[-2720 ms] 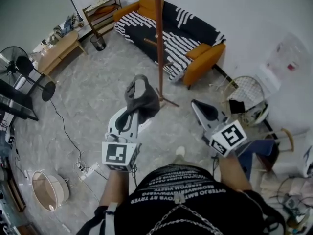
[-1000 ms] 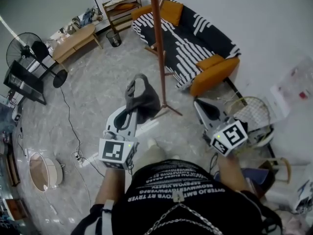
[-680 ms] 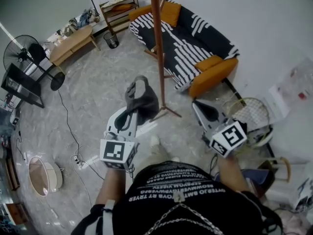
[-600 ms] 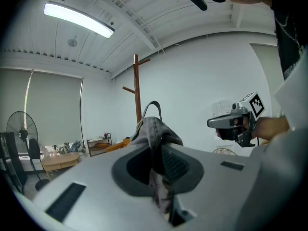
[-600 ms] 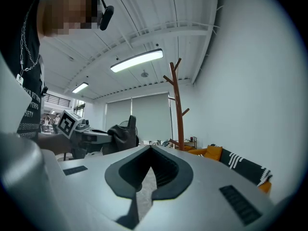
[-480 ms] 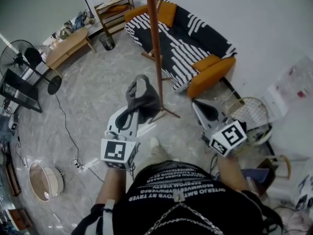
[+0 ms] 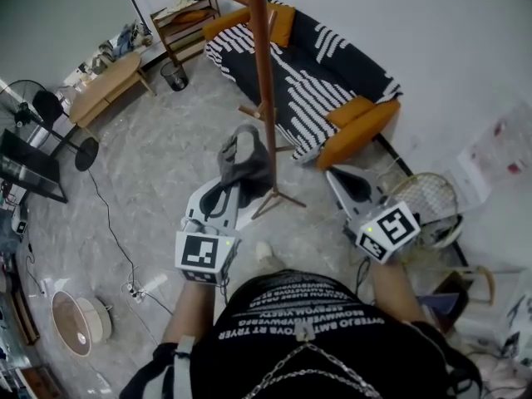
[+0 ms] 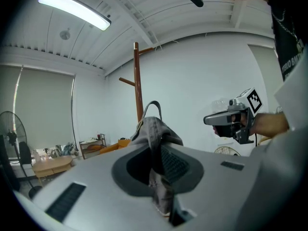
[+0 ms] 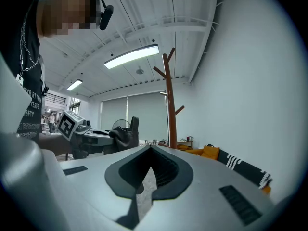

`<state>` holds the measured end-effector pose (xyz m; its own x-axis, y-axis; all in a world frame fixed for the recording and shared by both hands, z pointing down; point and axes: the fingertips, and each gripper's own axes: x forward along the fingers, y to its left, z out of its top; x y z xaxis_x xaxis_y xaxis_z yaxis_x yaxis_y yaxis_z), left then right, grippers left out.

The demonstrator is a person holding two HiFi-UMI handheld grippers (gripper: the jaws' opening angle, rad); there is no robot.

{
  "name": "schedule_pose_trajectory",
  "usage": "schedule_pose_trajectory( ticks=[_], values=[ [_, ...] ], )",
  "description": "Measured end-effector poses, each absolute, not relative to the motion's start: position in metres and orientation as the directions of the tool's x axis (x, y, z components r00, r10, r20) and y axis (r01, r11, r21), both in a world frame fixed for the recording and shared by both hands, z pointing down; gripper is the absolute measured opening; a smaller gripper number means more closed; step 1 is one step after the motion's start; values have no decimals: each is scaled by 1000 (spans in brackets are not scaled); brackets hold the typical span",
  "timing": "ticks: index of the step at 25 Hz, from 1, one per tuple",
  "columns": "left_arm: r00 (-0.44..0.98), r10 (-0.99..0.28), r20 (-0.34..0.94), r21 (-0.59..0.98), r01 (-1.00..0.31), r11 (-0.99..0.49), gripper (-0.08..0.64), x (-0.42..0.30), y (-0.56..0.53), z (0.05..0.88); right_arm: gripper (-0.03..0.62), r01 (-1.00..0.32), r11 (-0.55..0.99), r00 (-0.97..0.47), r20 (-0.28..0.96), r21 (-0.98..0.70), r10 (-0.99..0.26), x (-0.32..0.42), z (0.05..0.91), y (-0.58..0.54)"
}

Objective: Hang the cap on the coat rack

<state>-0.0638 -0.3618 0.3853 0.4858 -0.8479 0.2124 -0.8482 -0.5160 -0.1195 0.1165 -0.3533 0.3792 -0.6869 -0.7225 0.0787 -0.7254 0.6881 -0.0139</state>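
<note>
Grey stone floor (image 7: 158,165) and white walls make up the room, and a person stands looking down with both arms held out in front of the body. The left gripper (image 7: 232,191) points forward and a bit up. Its jaws are squeezed tight on a dark grey cap (image 7: 243,160), which sticks up out of them with its back strap at the top. The right gripper (image 7: 340,180) is held level off to the right, well apart from the cap. Its jaws are pressed together with nothing between them. Both grippers are held just as they were a moment ago, and the cap is still pinched the same way. The foot of the wooden coat rack (image 7: 263,81) now sits closer to the person's shoe than it did a few seconds back, and the fan (image 7: 37,110) has slid toward the left edge of the head view. The cap is up in the air just left of the rack's pole, not on any peg. Behind the rack is an orange sofa (image 7: 366,123) with a black and white striped blanket (image 7: 312,61). Farther left are a little bin (image 7: 173,75), a low wooden table (image 7: 104,86) and a shelf (image 7: 179,19). A wire basket (image 7: 431,196) sits near the right wall, and a black cable (image 7: 108,223) snakes over the floor.
</note>
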Motion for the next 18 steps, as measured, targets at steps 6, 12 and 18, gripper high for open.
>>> schedule_pose_trajectory(
  ticks=[6,12,18],
  values=[
    [508,-832,224,-108,-835,-539,26,-62,-397,394,3,-734,679,-678,87,-10,-730,113,383,-386],
    [524,-809,267,-139,-809,-571,26,-69,-429,410,3,-750,661,-659,109,-17,-744,109,389,-410],
    [556,-781,285,-112,-790,-603,26,-67,-456,426,3,-778,627,-625,129,-33,-770,111,398,-431]
  ],
)
